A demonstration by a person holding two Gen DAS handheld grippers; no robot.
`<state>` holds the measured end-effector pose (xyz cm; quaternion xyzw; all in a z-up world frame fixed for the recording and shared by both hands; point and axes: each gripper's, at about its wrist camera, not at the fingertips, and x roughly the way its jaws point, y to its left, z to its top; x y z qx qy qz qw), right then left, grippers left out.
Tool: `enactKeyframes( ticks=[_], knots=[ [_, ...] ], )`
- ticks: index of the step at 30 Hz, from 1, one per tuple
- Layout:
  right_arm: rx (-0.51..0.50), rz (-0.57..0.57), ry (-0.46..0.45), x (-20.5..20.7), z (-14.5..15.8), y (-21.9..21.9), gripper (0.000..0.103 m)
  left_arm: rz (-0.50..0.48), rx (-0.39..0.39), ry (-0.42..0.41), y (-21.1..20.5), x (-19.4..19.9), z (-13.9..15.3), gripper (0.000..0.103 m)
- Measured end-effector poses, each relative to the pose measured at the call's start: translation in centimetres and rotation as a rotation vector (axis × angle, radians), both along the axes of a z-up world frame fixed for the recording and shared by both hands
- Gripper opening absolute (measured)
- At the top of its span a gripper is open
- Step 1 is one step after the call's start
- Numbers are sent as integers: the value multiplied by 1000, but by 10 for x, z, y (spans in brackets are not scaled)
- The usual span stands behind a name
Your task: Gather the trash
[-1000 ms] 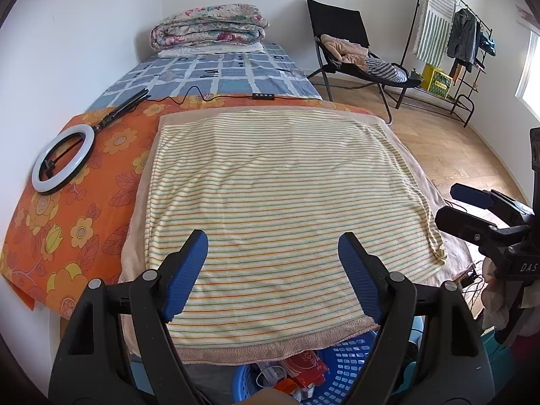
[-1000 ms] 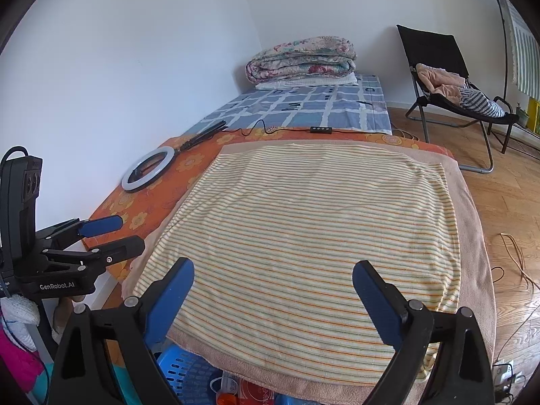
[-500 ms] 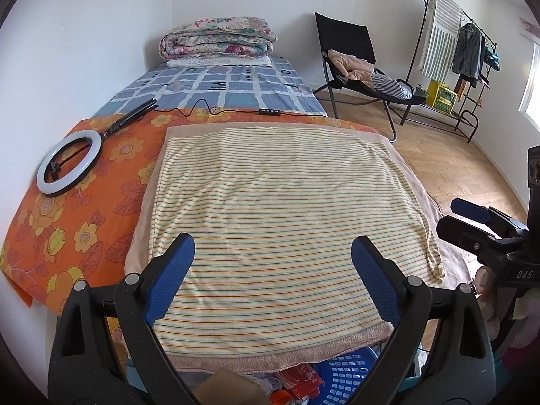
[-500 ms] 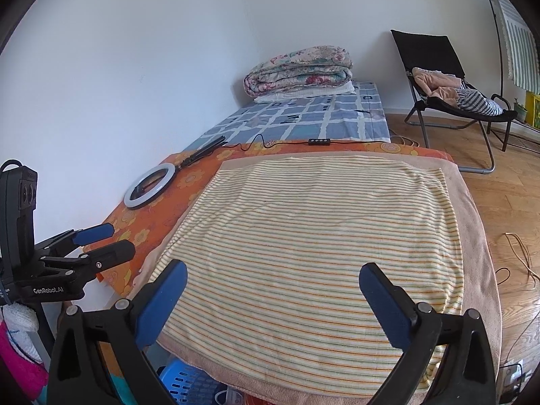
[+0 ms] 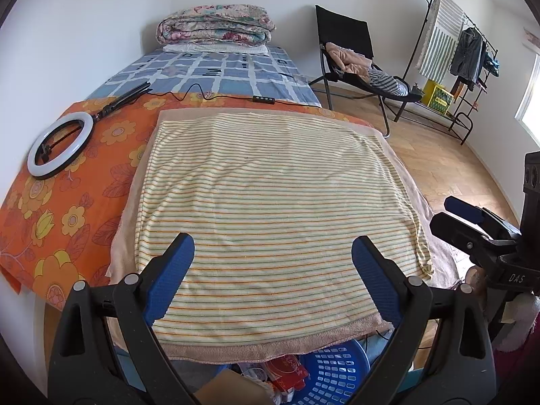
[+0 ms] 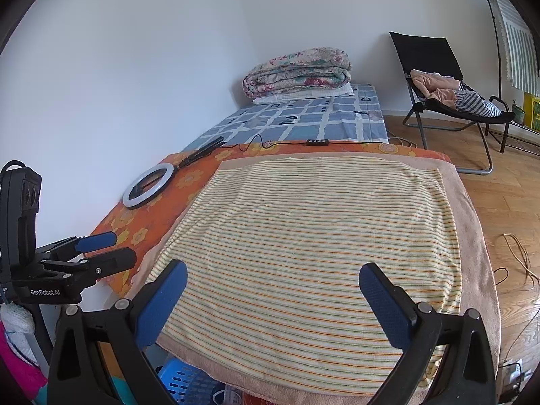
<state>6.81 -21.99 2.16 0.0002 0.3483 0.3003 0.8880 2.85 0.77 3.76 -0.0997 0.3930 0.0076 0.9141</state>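
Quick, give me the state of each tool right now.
Left tool: open, empty, jaws just widened, above the striped yellow towel.
Right tool: open, empty, jaws just widened.

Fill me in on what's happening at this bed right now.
A person holds a two-finger gripper in each hand over the striped towel. The left gripper and the right gripper are both open and hold nothing; their fingers have just been opening wider. No trash lies on the towel. A blue basket with packaging in it sits below the near edge. A ring light lies on the orange floral sheet.
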Motion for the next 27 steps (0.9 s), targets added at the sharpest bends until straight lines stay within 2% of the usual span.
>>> enactKeyframes(
  ticks=[27],
  knots=[
    [-2,-19,27,4,-9,0,103,15,1,16,2,0,-7,102]
  ],
)
